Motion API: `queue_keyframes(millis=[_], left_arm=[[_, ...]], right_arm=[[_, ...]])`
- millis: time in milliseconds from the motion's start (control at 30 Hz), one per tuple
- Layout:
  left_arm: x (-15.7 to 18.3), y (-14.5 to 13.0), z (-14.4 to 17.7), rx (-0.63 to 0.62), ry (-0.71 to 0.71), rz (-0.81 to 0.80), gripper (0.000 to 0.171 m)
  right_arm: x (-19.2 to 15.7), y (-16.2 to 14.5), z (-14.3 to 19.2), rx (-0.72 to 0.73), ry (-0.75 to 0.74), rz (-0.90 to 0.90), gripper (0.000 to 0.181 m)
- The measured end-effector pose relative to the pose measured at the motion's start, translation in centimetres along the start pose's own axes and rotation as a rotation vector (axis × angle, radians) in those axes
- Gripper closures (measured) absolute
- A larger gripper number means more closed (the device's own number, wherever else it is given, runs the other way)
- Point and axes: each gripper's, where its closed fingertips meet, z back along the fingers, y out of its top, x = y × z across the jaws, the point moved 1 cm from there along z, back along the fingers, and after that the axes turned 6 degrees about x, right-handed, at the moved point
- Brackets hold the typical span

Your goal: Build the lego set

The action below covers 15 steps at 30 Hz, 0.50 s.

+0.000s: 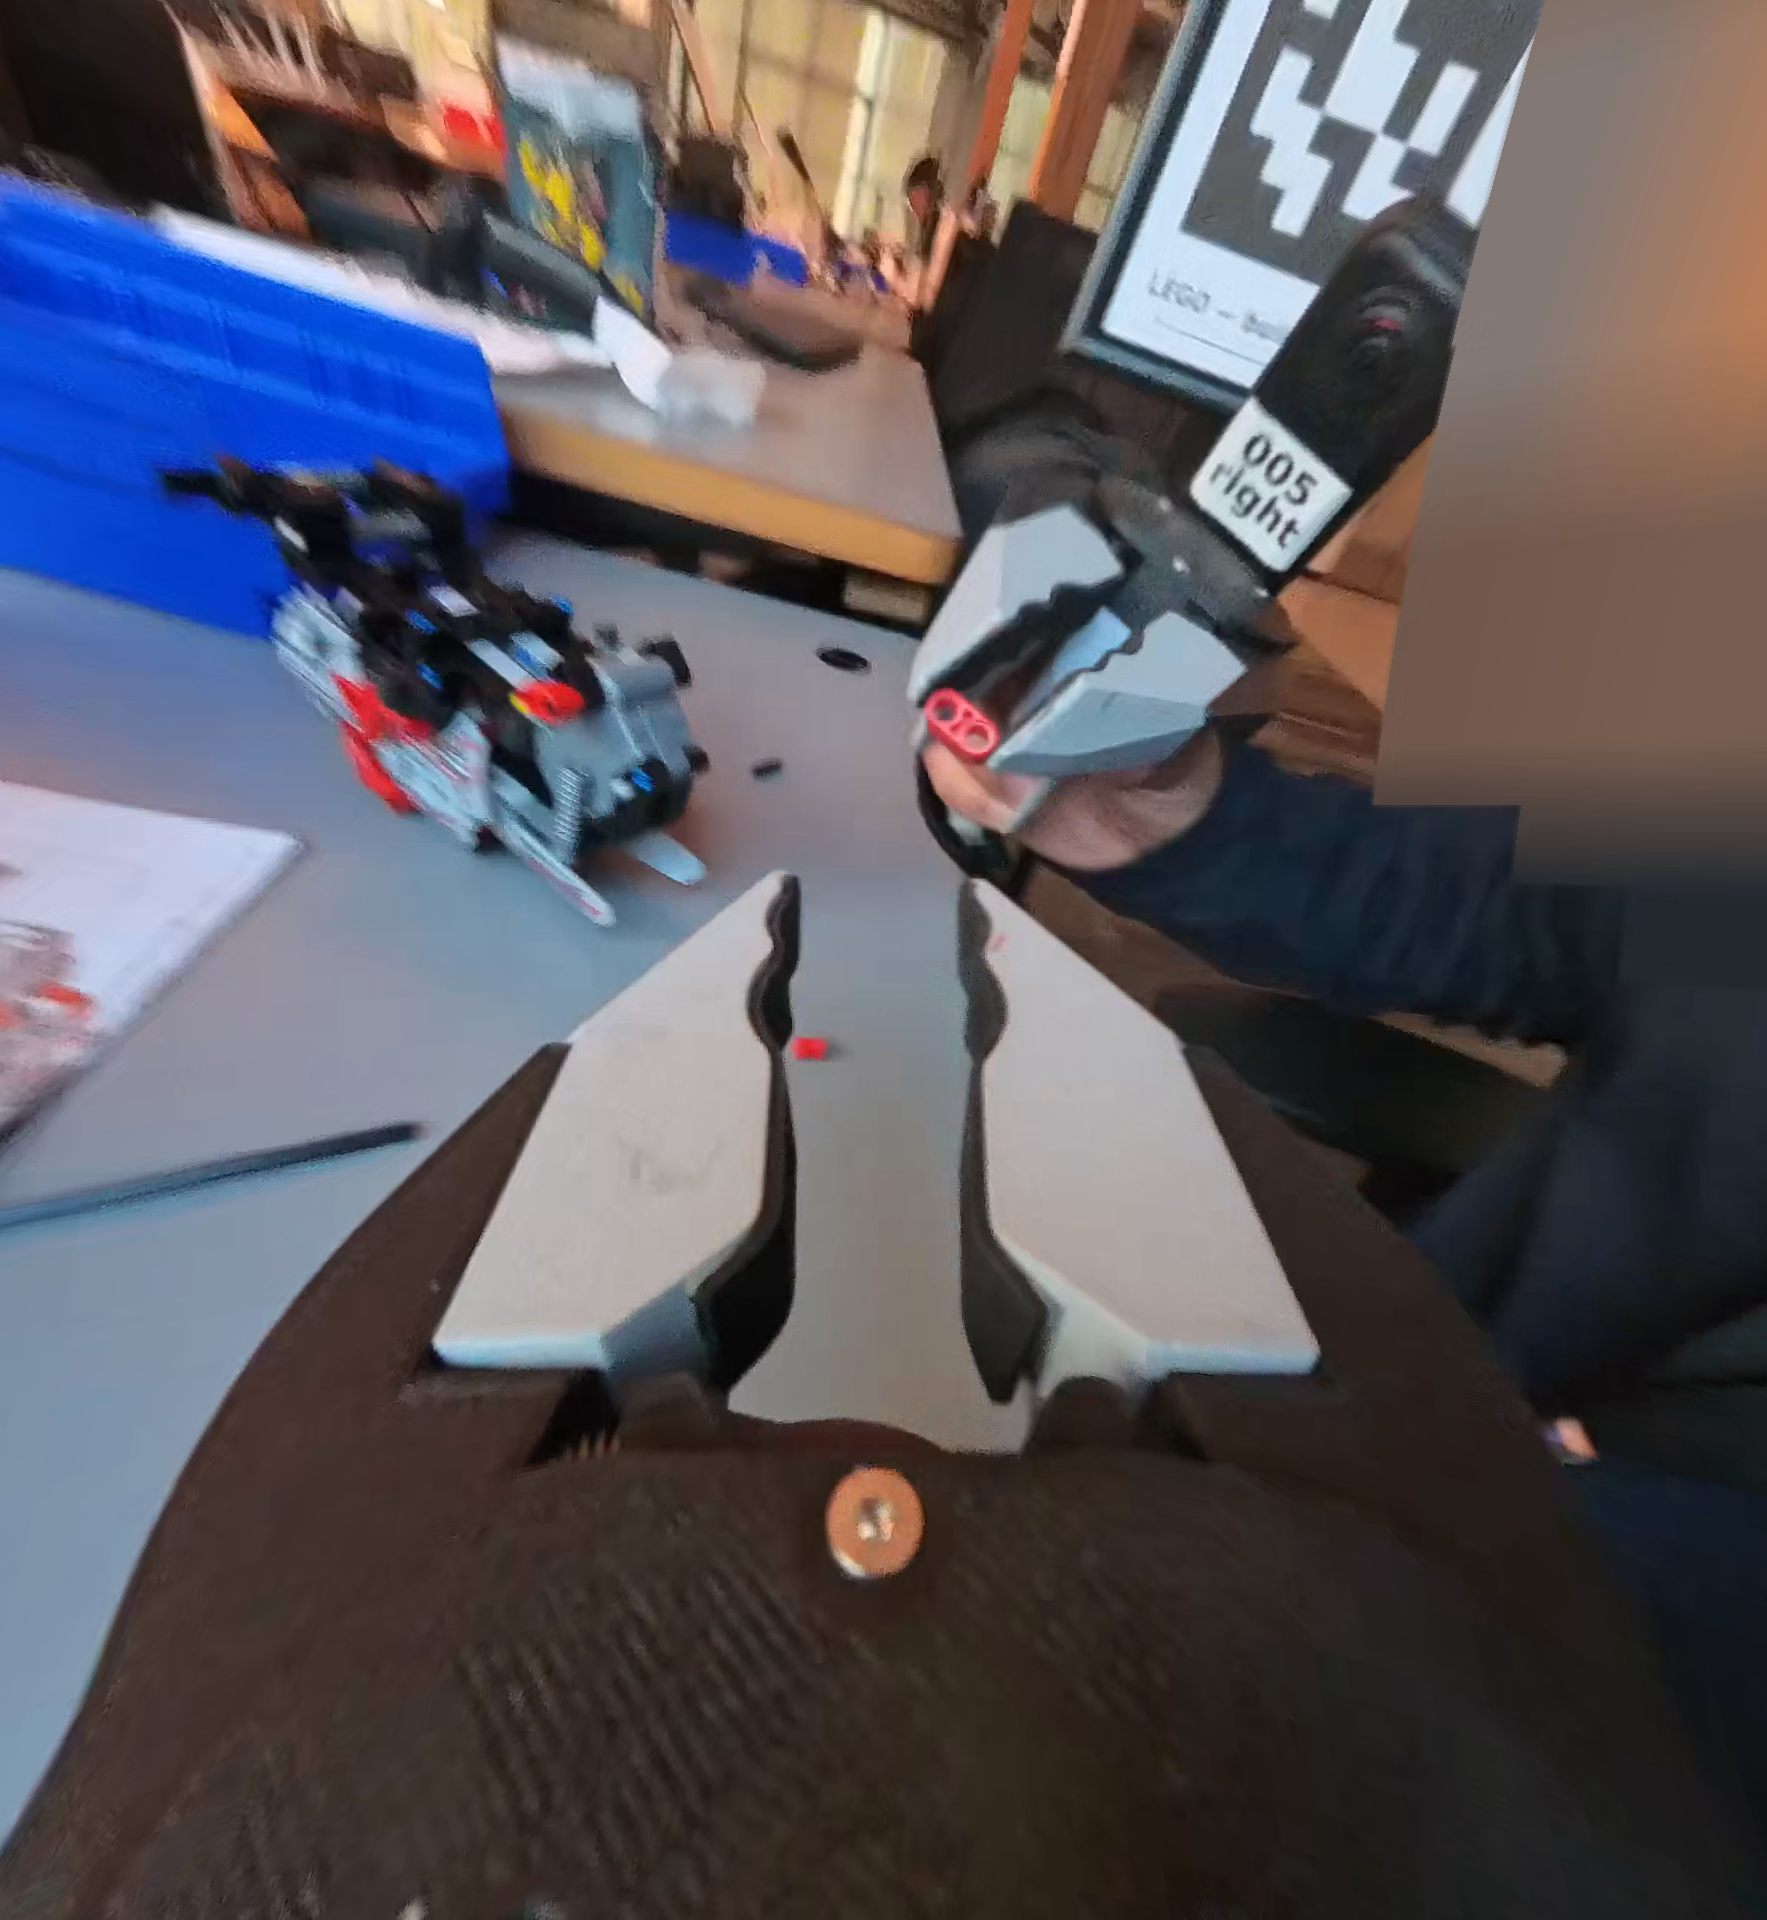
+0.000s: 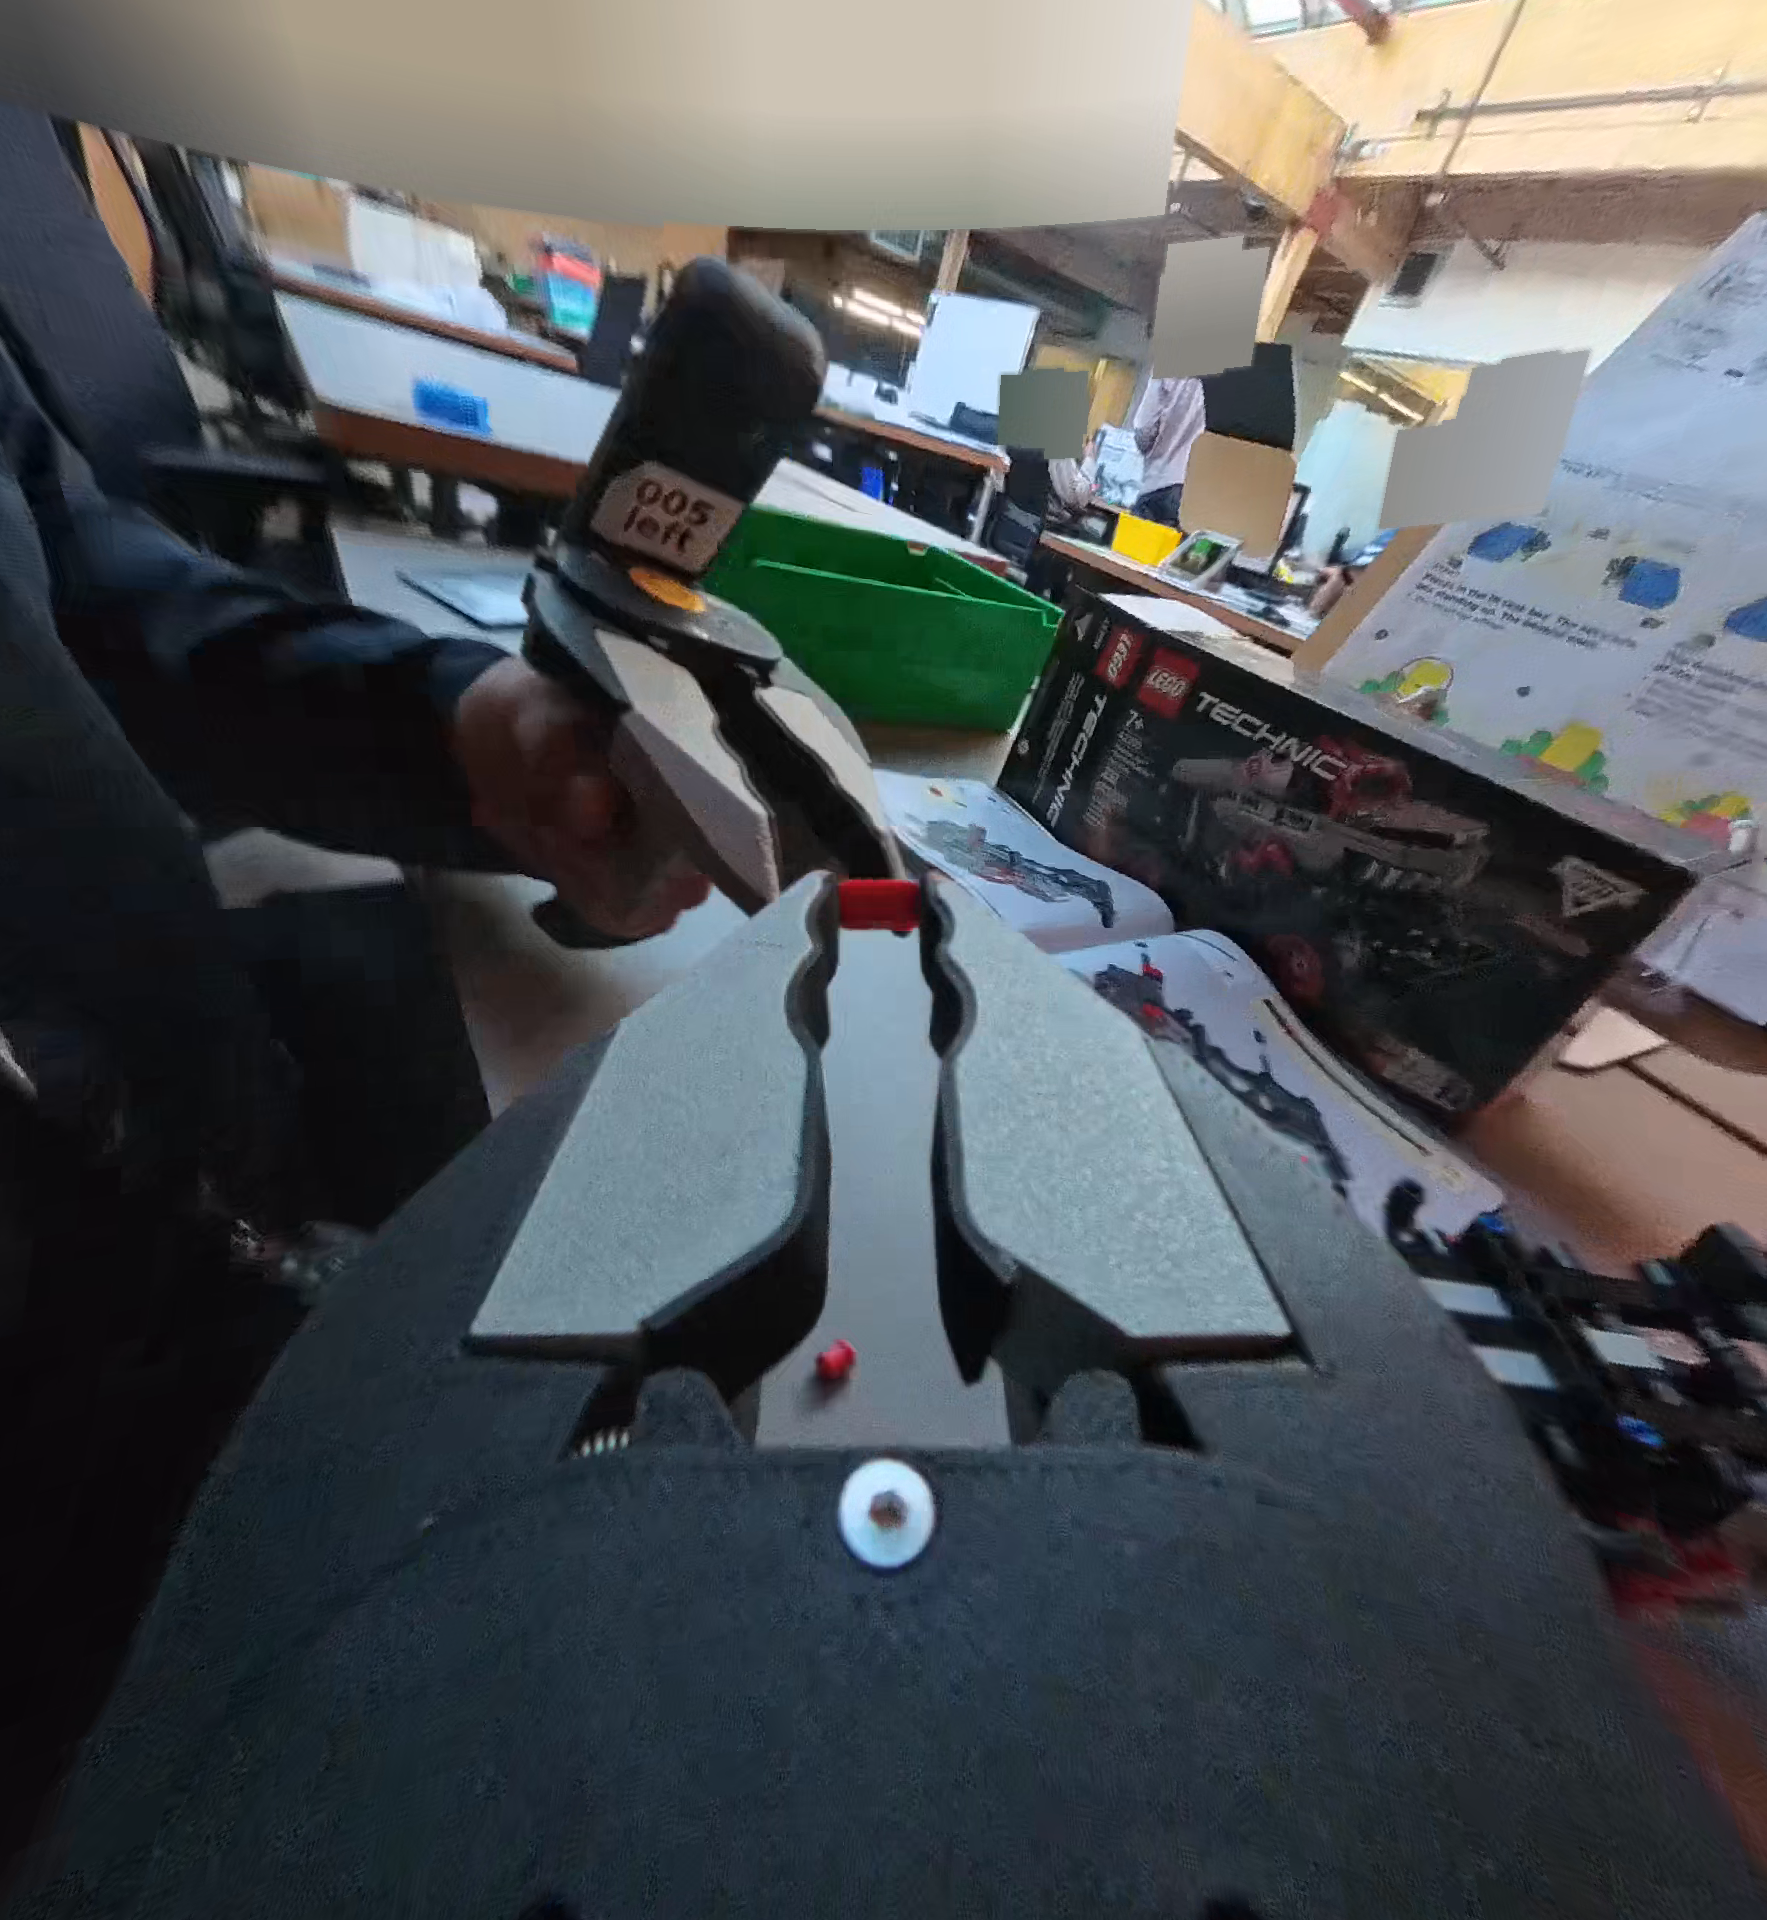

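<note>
I hold the small red 2-hole piece [image 1: 960,724] clamped at the tips of my right gripper [image 2: 879,902], lifted above the table [image 1: 183,1039]; my left gripper [image 1: 877,896] is spread and empty. I judge the next move must carry this piece to the half-built model [image 1: 474,686], far left on the table. A loose red bit [image 1: 809,1048] and a black rod [image 1: 172,1174] lie nearby, but neither blocks the way.

Printed labels on grippers [image 1: 1270,501], box [image 2: 1357,883].
</note>
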Motion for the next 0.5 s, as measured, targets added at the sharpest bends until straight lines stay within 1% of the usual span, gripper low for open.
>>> queue_keyframes(millis=[67, 100, 133, 167, 233, 267, 300, 367, 433, 467, 500], left_arm=[[-1.2, 0.6, 1.1, 0.007, 0.111, -0.195, 0.133], [-1.3, 0.7, 1.4, 0.001, 0.137, -0.293, 0.133], [-0.8, 0.7, 1.6, -0.006, 0.130, -0.357, 0.134], [-0.3, 0.7, 1.5, -0.010, 0.113, -0.383, 0.133], [0.2, 1.0, 1.3, -0.007, 0.096, -0.359, 0.130], [0.1, 1.3, 1.3, 0.003, 0.086, -0.304, 0.131], [0.4, 1.7, 1.5, 0.025, 0.034, -0.214, 0.134], [1.0, 2.6, 2.2, 0.078, -0.095, 0.042, 0.145], [0.7, 2.7, 2.7, 0.068, -0.200, 0.339, 0.143], [0.5, 2.7, 3.0, 0.063, -0.242, 0.448, 0.139], [0.5, 2.8, 3.3, 0.074, -0.288, 0.516, 0.141]], right_arm=[[0.1, 0.4, -1.0, 0.070, 0.022, -0.193, 0.170], [-0.1, 0.9, -1.5, 0.126, 0.052, -0.277, 0.170], [-0.5, 1.5, -1.9, 0.181, 0.087, -0.331, 0.170], [-0.7, 1.7, -2.3, 0.218, 0.104, -0.348, 0.170], [-1.3, 1.6, -2.9, 0.252, 0.140, -0.284, 0.171], [-1.6, 1.6, -3.0, 0.270, 0.159, -0.238, 0.170], [-1.9, 1.8, -3.0, 0.297, 0.189, -0.192, 0.171], [-1.9, 1.5, -3.2, 0.305, 0.200, -0.107, 0.170], [-1.8, 1.1, -3.4, 0.280, 0.198, -0.027, 0.170], [-1.8, 1.1, -3.5, 0.266, 0.200, 0.018, 0.171], [-1.9, 1.0, -3.8, 0.250, 0.205, 0.064, 0.171]])
